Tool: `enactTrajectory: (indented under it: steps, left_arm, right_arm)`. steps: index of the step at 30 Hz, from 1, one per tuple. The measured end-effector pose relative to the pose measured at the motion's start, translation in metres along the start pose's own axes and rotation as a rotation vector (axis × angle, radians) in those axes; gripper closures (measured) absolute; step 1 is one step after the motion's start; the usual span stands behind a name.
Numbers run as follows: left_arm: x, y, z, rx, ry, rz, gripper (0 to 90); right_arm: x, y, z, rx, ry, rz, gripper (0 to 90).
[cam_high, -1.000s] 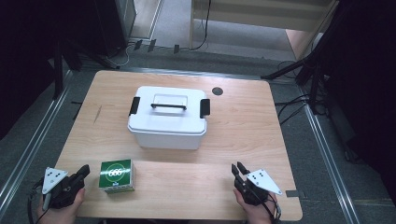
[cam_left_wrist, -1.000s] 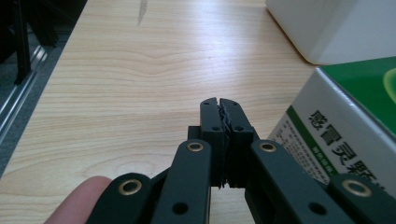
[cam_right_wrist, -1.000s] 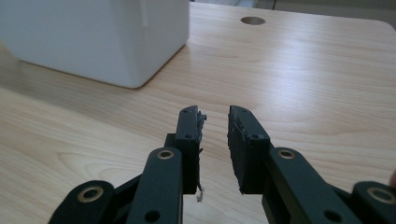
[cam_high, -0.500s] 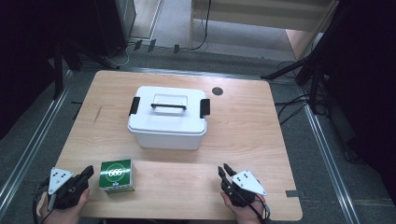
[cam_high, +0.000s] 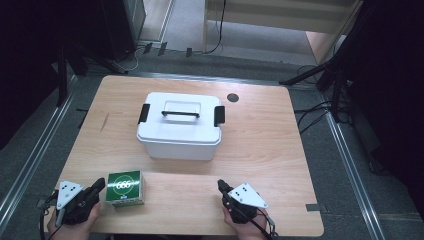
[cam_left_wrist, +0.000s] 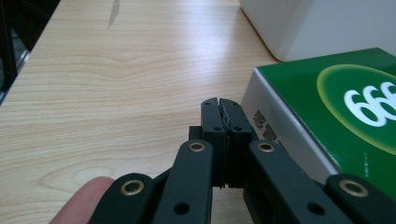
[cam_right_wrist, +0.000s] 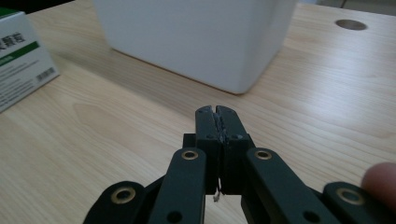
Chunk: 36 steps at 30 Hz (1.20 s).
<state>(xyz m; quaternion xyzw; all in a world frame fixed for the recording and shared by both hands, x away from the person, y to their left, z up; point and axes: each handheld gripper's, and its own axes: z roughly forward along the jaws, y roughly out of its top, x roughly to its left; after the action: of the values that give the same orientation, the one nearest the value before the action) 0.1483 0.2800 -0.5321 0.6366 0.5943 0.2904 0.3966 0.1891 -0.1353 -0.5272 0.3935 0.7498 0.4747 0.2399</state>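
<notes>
Left gripper (cam_high: 97, 186): it is sitting at the lower left of the high view, held in the person's hand. Its jaws are pressed together with nothing between them. Its tip is pointing at the left side of the green box and is just beside it; I cannot tell if it is touching.

Right gripper (cam_high: 221, 186): it is sitting at the lower middle of the high view, a bit to the right. Its jaws have just been closing and are now pressed together, holding nothing. It is resting low over the bare worktop, well apart from the green box.

Green box (cam_high: 125, 188): it is lying flat on the worktop near the lower left of the high view, between the two grippers and closer to the left one. Its top is green with white numbers in an oval. In the left gripper view it is filling the right side (cam_left_wrist: 336, 116).

White bin (cam_high: 180, 131): it is standing in the middle of the worktop, above the green box in the frame. Its lid is on, with a black handle and a black clip at each end.

Worktop (cam_high: 260, 150): it is light wood, with a small dark round hole near its upper right.
</notes>
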Motion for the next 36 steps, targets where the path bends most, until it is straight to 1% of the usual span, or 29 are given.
enactTrajectory:
  steps: [1, 2, 3, 4, 5, 6, 8, 9, 10, 11, 12, 13, 14, 15, 18, 19, 20, 21, 22, 23, 24, 25, 27, 31, 35, 36]
  left_arm:
    - [0.0, 0.0, 0.0, 0.0, 0.0, 0.0, 90.0]
    - [-0.001, 0.0, 0.0, 0.003, -0.005, 0.004, 90.0]
    - [-0.001, 0.0, 0.0, 0.003, -0.005, 0.004, 90.0]
    - [-0.002, 0.0, 0.0, 0.002, -0.007, 0.004, 90.0]
    - [-0.002, 0.0, 0.0, 0.005, -0.009, 0.006, 90.0]
    - [-0.004, -0.001, 0.0, 0.006, -0.013, 0.007, 90.0]
    - [-0.006, -0.001, 0.0, 0.01, -0.021, 0.008, 90.0]
    - [-0.006, -0.001, 0.0, 0.01, -0.021, 0.008, 90.0]
    - [-0.006, -0.001, 0.0, 0.012, -0.022, 0.011, 90.0]
    - [-0.007, -0.002, -0.001, 0.015, -0.019, 0.012, 90.0]
    - [-0.007, -0.002, -0.003, 0.02, -0.02, 0.013, 90.0]
    - [-0.007, -0.002, -0.003, 0.02, -0.02, 0.013, 90.0]
    - [-0.007, -0.003, -0.005, 0.023, -0.02, 0.009, 90.0]
    - [-0.007, -0.003, -0.005, 0.023, -0.02, 0.009, 90.0]
    - [-0.008, -0.005, -0.008, 0.028, -0.022, 0.011, 90.0]
    - [-0.008, -0.005, -0.008, 0.028, -0.022, 0.011, 90.0]
    - [-0.008, -0.006, -0.009, 0.031, -0.026, 0.012, 90.0]
    - [-0.009, -0.007, -0.008, 0.035, -0.034, 0.013, 90.0]
    - [-0.01, -0.007, -0.008, 0.035, -0.03, 0.015, 90.0]
    - [-0.01, -0.007, -0.008, 0.035, -0.03, 0.015, 90.0]
    - [-0.01, -0.007, -0.008, 0.036, -0.033, 0.013, 90.0]
    - [-0.01, -0.007, -0.008, 0.036, -0.033, 0.013, 90.0]
    - [-0.009, -0.007, -0.008, 0.037, -0.035, 0.012, 90.0]
    - [-0.011, -0.007, -0.008, 0.038, -0.04, 0.016, 90.0]
    - [-0.015, -0.007, -0.007, 0.04, -0.046, 0.021, 90.0]
    - [-0.016, -0.007, -0.007, 0.042, -0.052, 0.024, 90.0]
  right_arm:
    - [0.0, 0.0, 0.0, 0.0, 0.0, 0.0, 89.1]
    - [0.007, 0.003, 0.004, -0.003, 0.018, -0.007, 89.1]
    - [0.007, 0.003, 0.004, -0.003, 0.018, -0.007, 89.1]
    - [0.014, 0.005, 0.009, -0.005, 0.044, -0.005, 89.2]
    - [0.014, 0.005, 0.009, -0.005, 0.044, -0.005, 89.2]
    - [0.022, 0.007, 0.015, -0.003, 0.07, -0.005, 89.1]
    - [0.031, 0.009, 0.02, -0.002, 0.09, -0.004, 89.1]
    - [0.031, 0.009, 0.02, -0.002, 0.09, -0.004, 89.1]
    - [0.035, 0.01, 0.023, -0.003, 0.101, 0.0, 89.2]
    - [0.044, 0.011, 0.029, -0.004, 0.118, -0.001, 89.4]
    - [0.048, 0.012, 0.032, -0.002, 0.13, 0.002, 89.5]
    - [0.048, 0.012, 0.032, -0.002, 0.13, 0.002, 89.5]
    - [0.057, 0.014, 0.037, 0.0, 0.143, -0.01, 89.7]
    - [0.057, 0.014, 0.037, 0.0, 0.143, -0.01, 89.7]
    - [0.073, 0.016, 0.048, 0.005, 0.171, -0.021, 90.0]
    - [0.073, 0.016, 0.048, 0.005, 0.171, -0.021, 90.0]
    - [0.077, 0.016, 0.051, 0.009, 0.178, -0.019, 90.0]
    - [0.084, 0.016, 0.056, 0.017, 0.192, -0.02, 90.0]
    - [0.087, 0.016, 0.059, 0.016, 0.2, -0.025, 90.0]
    - [0.087, 0.016, 0.059, 0.016, 0.2, -0.025, 90.0]
    - [0.094, 0.016, 0.064, 0.03, 0.215, -0.032, 90.0]
    - [0.094, 0.016, 0.064, 0.03, 0.215, -0.032, 90.0]
    - [0.101, 0.016, 0.068, 0.038, 0.229, -0.041, 90.0]
    - [0.111, 0.02, 0.077, 0.049, 0.249, -0.03, 90.0]
    - [0.117, 0.022, 0.082, 0.059, 0.261, -0.037, 90.0]
    - [0.121, 0.024, 0.085, 0.065, 0.27, -0.038, 90.0]
